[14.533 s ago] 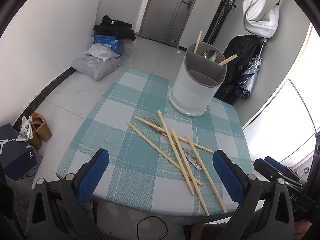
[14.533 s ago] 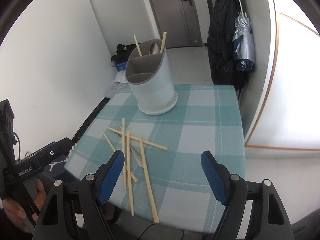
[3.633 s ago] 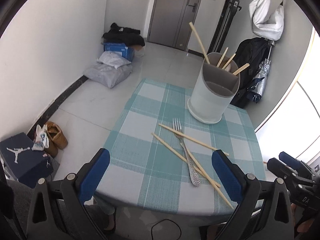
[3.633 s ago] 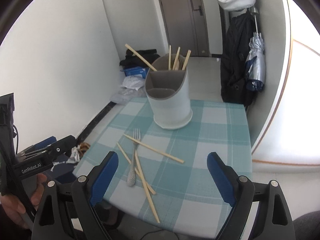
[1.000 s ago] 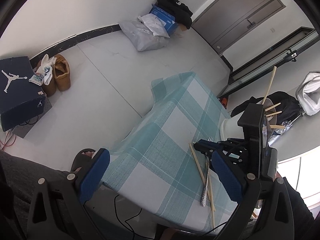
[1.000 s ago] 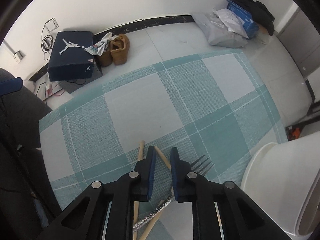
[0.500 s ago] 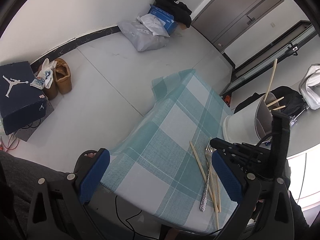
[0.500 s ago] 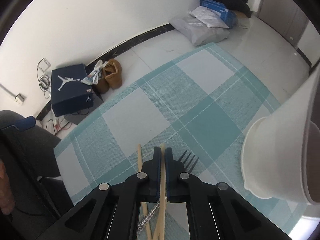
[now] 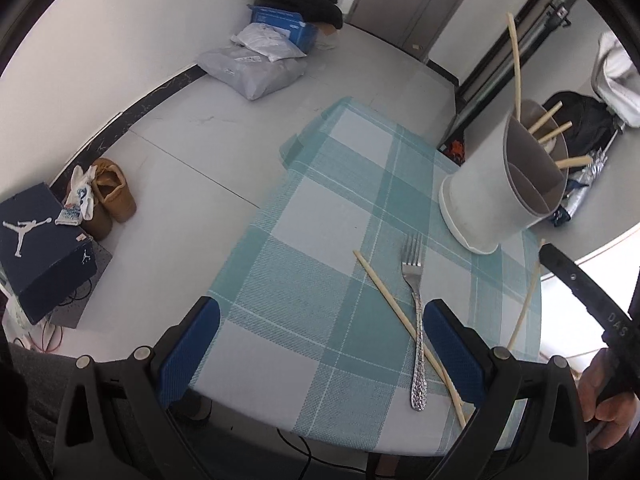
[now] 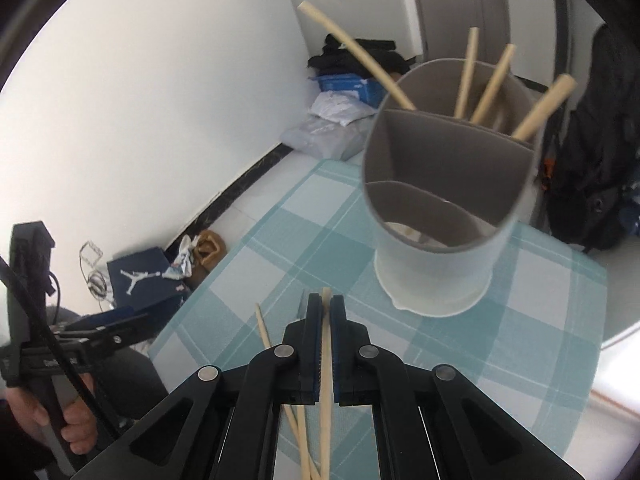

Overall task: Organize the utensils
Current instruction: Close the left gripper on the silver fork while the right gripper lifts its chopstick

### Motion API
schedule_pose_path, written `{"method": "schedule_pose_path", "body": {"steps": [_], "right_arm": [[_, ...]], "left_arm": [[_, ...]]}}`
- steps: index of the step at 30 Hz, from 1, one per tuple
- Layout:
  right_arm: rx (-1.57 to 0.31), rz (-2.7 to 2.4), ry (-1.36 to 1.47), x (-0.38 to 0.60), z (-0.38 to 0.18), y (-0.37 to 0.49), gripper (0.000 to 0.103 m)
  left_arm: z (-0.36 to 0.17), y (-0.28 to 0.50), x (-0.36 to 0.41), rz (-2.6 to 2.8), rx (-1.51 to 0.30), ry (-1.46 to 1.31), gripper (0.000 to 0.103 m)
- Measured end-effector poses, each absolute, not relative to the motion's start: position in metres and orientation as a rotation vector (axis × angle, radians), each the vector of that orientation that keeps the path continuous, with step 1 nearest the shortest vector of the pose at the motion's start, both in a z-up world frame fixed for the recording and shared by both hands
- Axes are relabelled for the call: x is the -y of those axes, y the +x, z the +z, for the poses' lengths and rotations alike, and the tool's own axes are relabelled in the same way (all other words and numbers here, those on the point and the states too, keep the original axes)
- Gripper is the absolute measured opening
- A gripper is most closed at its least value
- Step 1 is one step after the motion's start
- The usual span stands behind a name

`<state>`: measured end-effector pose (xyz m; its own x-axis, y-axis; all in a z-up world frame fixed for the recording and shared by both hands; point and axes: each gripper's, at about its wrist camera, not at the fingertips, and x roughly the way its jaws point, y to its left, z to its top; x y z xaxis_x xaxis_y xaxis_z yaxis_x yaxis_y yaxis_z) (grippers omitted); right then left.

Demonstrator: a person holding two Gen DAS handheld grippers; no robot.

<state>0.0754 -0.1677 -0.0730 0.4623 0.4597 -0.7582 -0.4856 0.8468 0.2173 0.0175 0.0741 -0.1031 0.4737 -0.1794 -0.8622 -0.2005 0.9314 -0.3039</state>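
Right gripper (image 10: 326, 312): clenched on chopstick (image 10: 326, 364), long axis along fingers.
Holder (image 10: 444, 216): upper right of fingertips.
Left gripper (image 9: 320, 344): released.

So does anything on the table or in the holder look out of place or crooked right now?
Yes: one chopstick in the utensil holder leans far out over the rim, unlike the others. On the table, a chopstick and fork lie crossed.
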Motion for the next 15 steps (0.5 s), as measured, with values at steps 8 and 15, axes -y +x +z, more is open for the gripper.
{"method": "schedule_pose_path", "body": {"steps": [8,15], "right_arm": [[-0.772,0.453,0.165,0.243,-0.058,0.056,0.003],[-0.736,0.420,0.210,0.276,-0.052,0.051,0.003]], "left_arm": [[-0.113,0.062,-0.023,-0.081,-1.184,-0.213,0.100],[-0.136,0.093,-0.005,-0.027,-1.275,-0.124,0.100]]}}
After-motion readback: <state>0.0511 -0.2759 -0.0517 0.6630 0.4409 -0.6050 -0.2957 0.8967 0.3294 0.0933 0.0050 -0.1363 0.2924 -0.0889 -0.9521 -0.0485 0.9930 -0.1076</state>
